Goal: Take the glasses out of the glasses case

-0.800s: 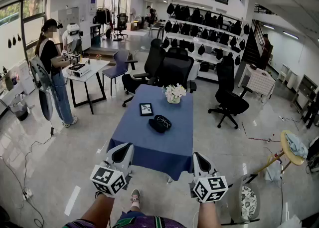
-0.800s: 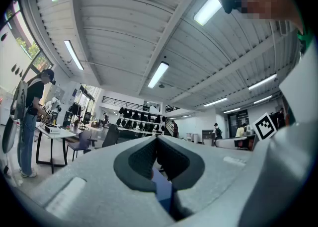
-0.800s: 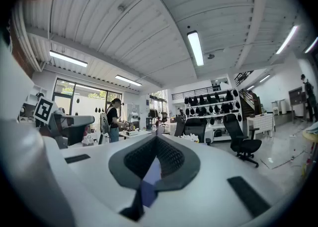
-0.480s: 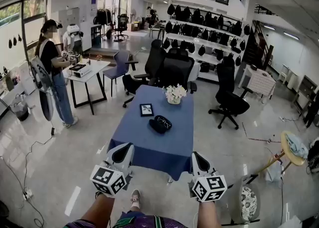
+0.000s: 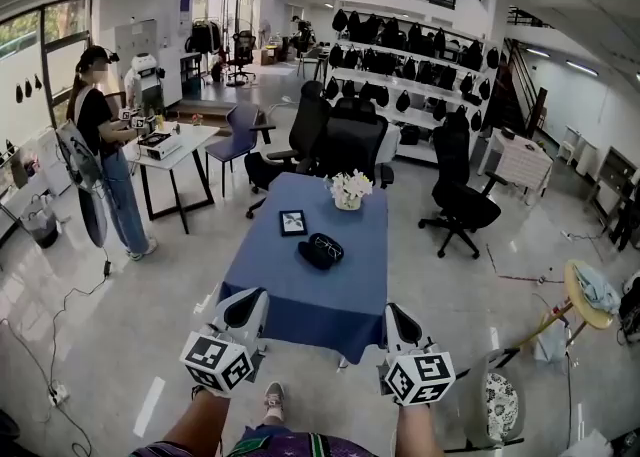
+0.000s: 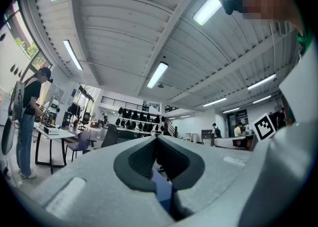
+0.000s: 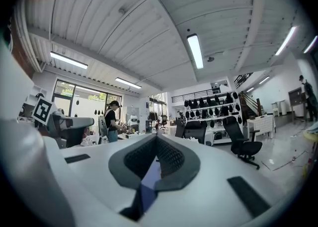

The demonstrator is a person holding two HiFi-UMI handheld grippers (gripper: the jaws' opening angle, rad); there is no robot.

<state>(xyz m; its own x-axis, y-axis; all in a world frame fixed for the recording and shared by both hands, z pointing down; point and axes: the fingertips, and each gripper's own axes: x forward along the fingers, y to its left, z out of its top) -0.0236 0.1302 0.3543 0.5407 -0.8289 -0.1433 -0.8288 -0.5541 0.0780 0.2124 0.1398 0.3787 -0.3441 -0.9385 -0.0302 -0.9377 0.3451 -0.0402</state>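
Task not begun: left gripper and right gripper, jaws pressed together and empty, face the untouched glasses case at 12 o'clock.

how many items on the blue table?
3: flowers at the far edge, picture frame left of centre, glasses case mid-table with the glasses on it. Nothing looks hidden.

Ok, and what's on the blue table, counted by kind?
picture frame: 1
glasses case: 1
pair of glasses, lying in the open case: 1
pot of flowers: 1
Total: 4
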